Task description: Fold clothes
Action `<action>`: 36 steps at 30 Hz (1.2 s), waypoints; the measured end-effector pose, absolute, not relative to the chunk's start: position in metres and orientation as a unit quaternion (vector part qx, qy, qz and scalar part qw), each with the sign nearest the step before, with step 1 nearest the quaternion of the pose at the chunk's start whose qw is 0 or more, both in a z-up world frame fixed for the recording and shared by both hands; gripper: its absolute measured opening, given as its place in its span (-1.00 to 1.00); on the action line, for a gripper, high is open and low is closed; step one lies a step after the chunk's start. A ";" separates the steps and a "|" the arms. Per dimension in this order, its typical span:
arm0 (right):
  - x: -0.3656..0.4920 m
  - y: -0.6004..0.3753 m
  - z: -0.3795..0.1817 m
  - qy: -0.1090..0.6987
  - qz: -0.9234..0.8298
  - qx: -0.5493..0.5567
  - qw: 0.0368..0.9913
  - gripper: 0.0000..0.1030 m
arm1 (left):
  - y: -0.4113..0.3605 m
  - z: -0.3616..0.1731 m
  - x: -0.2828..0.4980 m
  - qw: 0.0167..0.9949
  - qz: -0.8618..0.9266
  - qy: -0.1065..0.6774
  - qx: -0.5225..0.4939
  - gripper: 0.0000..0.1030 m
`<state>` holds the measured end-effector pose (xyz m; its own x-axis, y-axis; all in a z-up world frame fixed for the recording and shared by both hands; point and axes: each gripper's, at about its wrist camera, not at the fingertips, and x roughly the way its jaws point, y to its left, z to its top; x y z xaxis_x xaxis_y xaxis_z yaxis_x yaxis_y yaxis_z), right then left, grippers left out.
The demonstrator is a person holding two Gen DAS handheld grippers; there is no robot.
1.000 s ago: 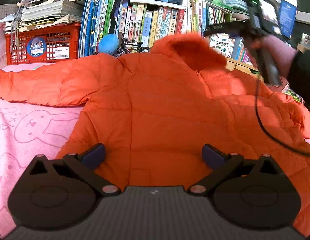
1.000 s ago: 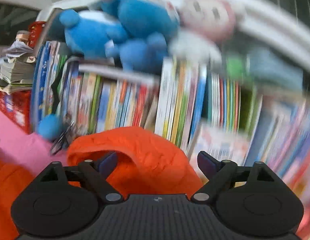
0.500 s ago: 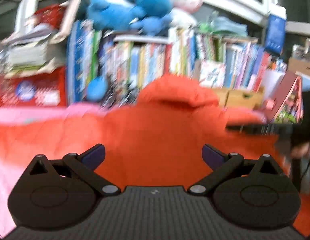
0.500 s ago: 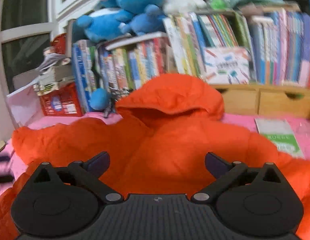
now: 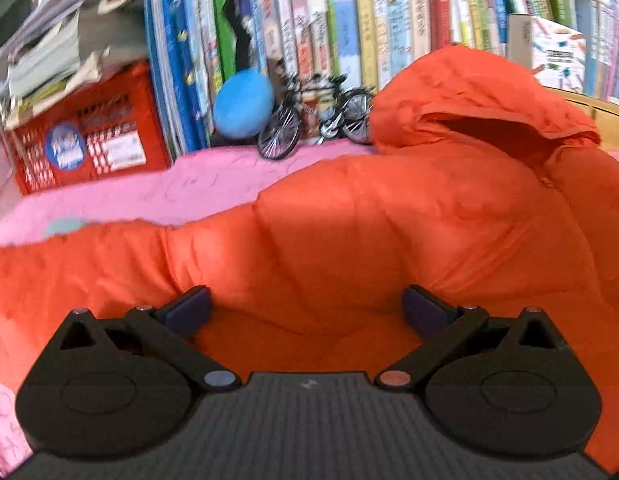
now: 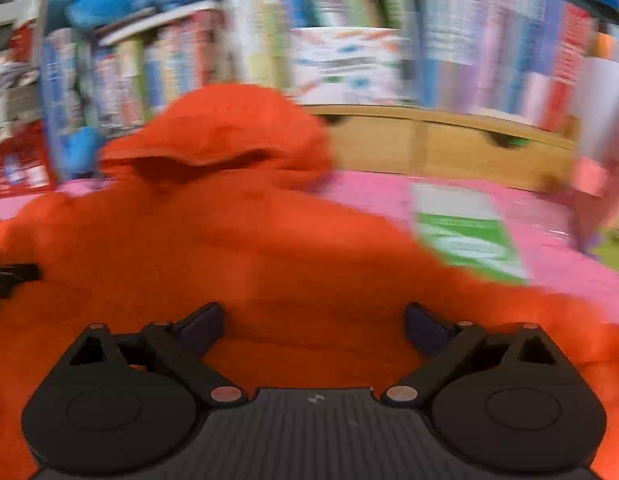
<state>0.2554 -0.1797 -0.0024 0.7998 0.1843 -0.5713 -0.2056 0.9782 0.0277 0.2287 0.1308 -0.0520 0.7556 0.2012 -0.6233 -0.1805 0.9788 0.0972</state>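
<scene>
An orange puffer jacket (image 5: pixel 389 220) lies spread on a pink blanket (image 5: pixel 189 188), its hood (image 5: pixel 481 92) up against the bookshelf. My left gripper (image 5: pixel 307 310) is open, low over the jacket's left shoulder and sleeve, nothing between its fingers. In the right wrist view the jacket (image 6: pixel 249 248) fills the lower frame with the hood (image 6: pixel 221 136) at left centre. My right gripper (image 6: pixel 311 326) is open, low over the jacket's right shoulder. The right view is motion-blurred. The left gripper's tip (image 6: pixel 9 276) shows at the left edge.
A bookshelf (image 5: pixel 349 32) full of books lines the back. A red crate (image 5: pixel 85 140), a blue ball (image 5: pixel 243 104) and a toy bicycle (image 5: pixel 313 116) stand behind the jacket. A green-and-white booklet (image 6: pixel 465 232) lies on the blanket to the right, before wooden drawers (image 6: pixel 449 144).
Both grippers have dropped lower and closer to the jacket. The left one has swung left toward the sleeve, the right one toward the right shoulder. Both stay open.
</scene>
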 end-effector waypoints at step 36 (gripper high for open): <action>0.166 -0.394 -0.014 0.304 -0.298 -0.072 0.902 -0.69 | 0.135 -0.050 0.233 0.935 0.094 0.343 0.003 1.00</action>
